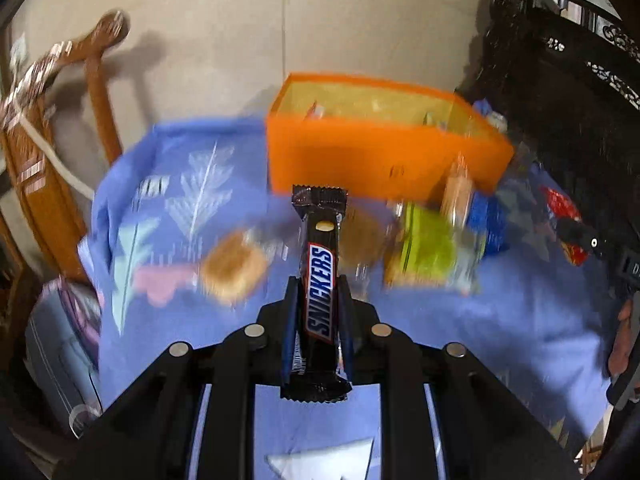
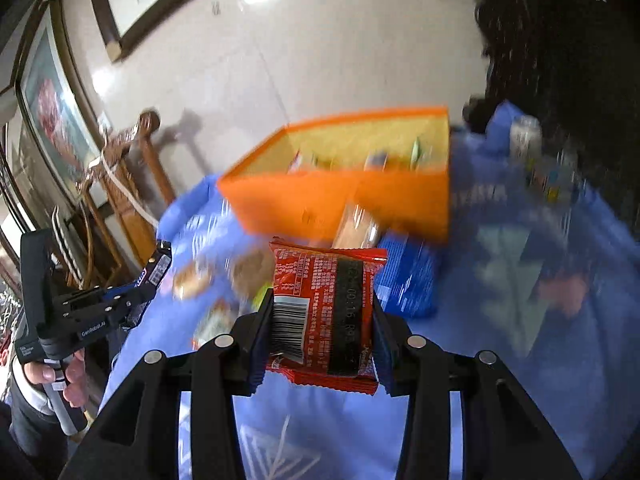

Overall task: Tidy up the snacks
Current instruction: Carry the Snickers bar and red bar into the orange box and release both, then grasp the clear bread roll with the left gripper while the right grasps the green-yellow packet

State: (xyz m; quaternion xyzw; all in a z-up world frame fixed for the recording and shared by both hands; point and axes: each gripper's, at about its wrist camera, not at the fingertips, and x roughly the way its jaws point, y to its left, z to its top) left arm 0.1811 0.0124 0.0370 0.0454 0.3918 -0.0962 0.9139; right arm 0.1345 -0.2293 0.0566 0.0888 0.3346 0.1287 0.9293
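The left tongs are gripping a Snickers bar while the right tongs are clamping a red snack packet, both raised above the worktop short of the orange box. The box is already holding several snacks (blurred), but biscuits, a green packet and a blue packet are lying outside, so much sorting is remaining.

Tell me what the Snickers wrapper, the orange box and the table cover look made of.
Snickers wrapper: glossy plastic film, judging by its sheen and crimped, serrated ends. Orange box: matte, flat-walled, probably cardboard or stiff fabric; blur leaves it open. Table cover: blue printed cloth, likely, since it drapes and folds at the edge.
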